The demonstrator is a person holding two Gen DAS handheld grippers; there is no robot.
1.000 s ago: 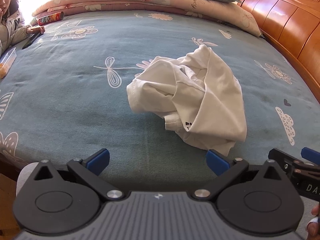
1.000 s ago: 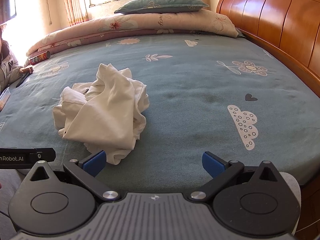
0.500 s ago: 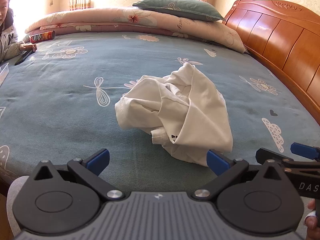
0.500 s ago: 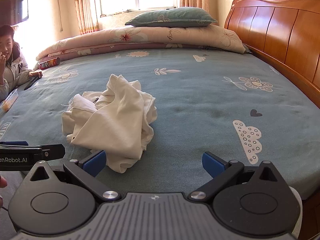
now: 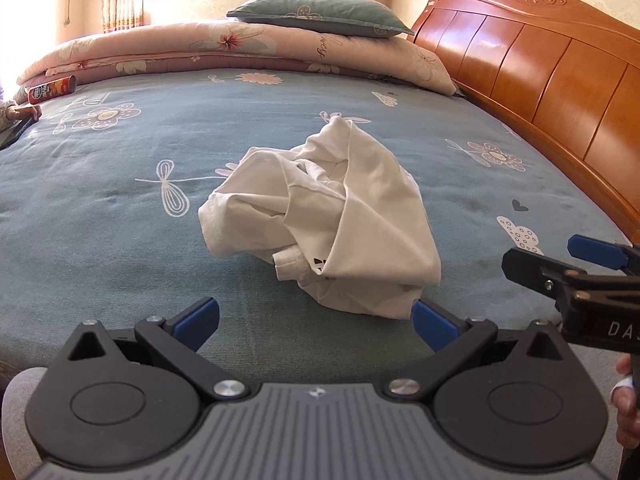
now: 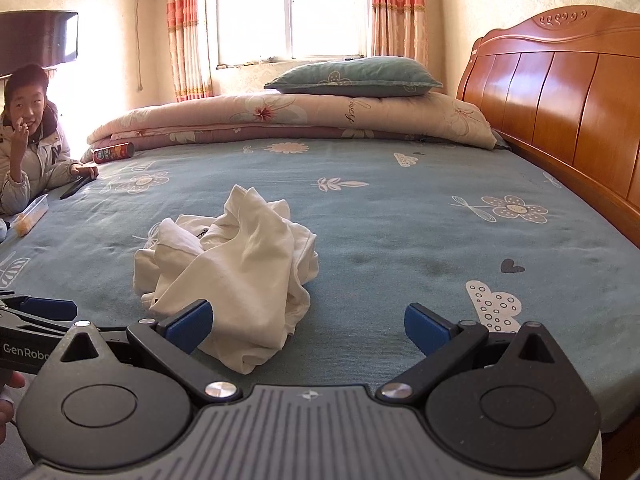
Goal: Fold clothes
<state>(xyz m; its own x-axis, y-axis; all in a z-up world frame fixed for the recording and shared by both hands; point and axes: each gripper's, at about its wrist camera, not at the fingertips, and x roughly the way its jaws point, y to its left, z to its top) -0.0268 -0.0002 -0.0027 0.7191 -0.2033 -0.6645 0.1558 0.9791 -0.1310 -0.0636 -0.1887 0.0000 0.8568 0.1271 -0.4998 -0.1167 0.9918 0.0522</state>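
Note:
A crumpled white garment [image 5: 332, 220] lies in a heap on the blue-green patterned bedsheet [image 5: 120, 208]; the right wrist view shows the same garment [image 6: 240, 268] left of centre. My left gripper [image 5: 316, 320] is open just short of the heap's near edge, nothing between its blue pads. My right gripper [image 6: 308, 322] is also open and empty, its left pad close to the heap's near side. In the left wrist view the right gripper [image 5: 560, 258] reaches in from the right edge. In the right wrist view the left gripper [image 6: 36, 312] shows at the left edge.
A rolled floral quilt [image 6: 304, 116] with a green pillow [image 6: 356, 78] lies across the far side. A wooden headboard [image 6: 560, 92] runs along the right. A person [image 6: 28, 136] leans on the bed's left edge beside a snack can [image 6: 114, 153] and a plastic box [image 6: 30, 214].
Both grippers have tilted upward and dropped lower, so the garment sits nearer the pads and more of the window and wall shows. The garment itself has not moved.

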